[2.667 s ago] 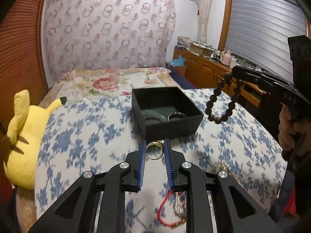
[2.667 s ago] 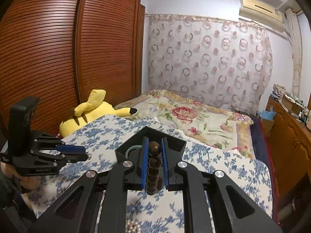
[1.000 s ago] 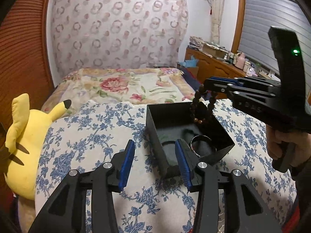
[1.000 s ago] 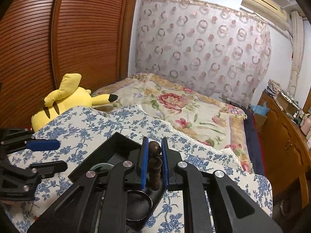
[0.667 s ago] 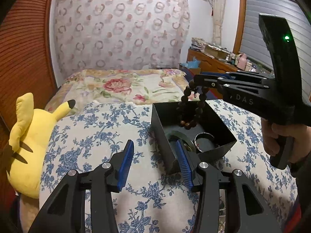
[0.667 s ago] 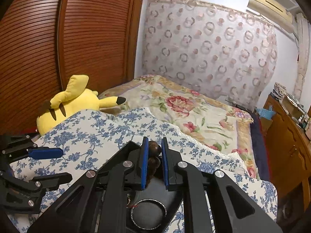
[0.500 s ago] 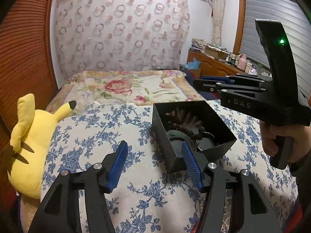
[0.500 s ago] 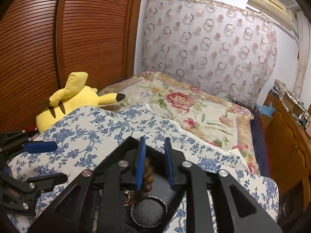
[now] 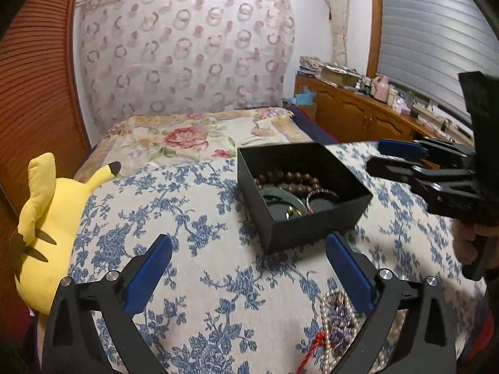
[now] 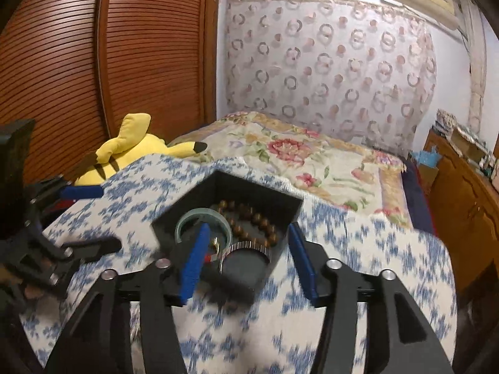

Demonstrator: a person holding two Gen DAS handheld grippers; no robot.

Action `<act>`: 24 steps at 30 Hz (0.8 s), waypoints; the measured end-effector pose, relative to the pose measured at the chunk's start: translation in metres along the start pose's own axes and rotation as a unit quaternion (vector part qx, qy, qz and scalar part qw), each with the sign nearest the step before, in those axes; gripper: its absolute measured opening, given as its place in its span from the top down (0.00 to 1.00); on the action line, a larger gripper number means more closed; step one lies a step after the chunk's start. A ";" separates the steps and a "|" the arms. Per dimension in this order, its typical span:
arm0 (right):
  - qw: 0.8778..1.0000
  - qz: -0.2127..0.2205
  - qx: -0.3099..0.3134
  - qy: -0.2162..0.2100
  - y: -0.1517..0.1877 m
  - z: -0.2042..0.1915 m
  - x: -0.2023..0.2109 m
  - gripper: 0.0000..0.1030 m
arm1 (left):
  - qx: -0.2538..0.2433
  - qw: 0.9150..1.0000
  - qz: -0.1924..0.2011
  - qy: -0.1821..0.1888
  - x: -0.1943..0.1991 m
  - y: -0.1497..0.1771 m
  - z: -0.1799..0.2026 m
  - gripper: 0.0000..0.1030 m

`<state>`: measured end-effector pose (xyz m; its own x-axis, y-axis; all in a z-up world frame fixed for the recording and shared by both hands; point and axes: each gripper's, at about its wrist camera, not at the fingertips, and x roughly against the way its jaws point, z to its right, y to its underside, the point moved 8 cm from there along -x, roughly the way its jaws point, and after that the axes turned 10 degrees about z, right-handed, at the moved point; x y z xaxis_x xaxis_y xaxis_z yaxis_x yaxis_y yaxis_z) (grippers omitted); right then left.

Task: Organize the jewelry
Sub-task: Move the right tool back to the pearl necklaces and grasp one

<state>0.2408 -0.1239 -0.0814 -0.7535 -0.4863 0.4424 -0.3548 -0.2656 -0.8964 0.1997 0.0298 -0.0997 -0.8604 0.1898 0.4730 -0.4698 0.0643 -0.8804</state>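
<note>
Jewelry box on a blue-flowered cloth, both hand-held grippers empty.

The black box [image 9: 304, 193] sits open on the cloth [image 9: 199, 249], holding the brown bead bracelet [image 9: 288, 180], a green bangle [image 10: 204, 221] and a dark ring-shaped band [image 9: 322, 198]. Left hand-held gripper [image 9: 246, 268] and right hand-held gripper [image 10: 246, 258] are both opening, nothing between their jaws. Pearl strands [image 9: 338, 321] lie nearer on the cloth.

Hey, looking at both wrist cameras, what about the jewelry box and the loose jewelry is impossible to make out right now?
- Black open-top box, left wrist view: its near wall hides part of the floor.
- Small gold-coloured piece in the box: too small to identify.
- Pile of pearl strands and red cord: cut off by the bottom edge and one finger.
- Right wrist view: motion blur smears the blue floral cloth and box edges.
</note>
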 end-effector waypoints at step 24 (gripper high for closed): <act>0.991 -0.123 -0.004 -0.058 0.137 -0.038 0.074 0.77 | -0.017 0.996 -0.081 0.014 -0.022 0.048 0.008 0.08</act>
<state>0.1151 -0.1644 -0.1729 -0.5756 -0.5003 0.6469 -0.5242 -0.3815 -0.7614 0.1948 0.0212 -0.1517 -0.7676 0.2009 0.6086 -0.5949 0.1303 -0.7932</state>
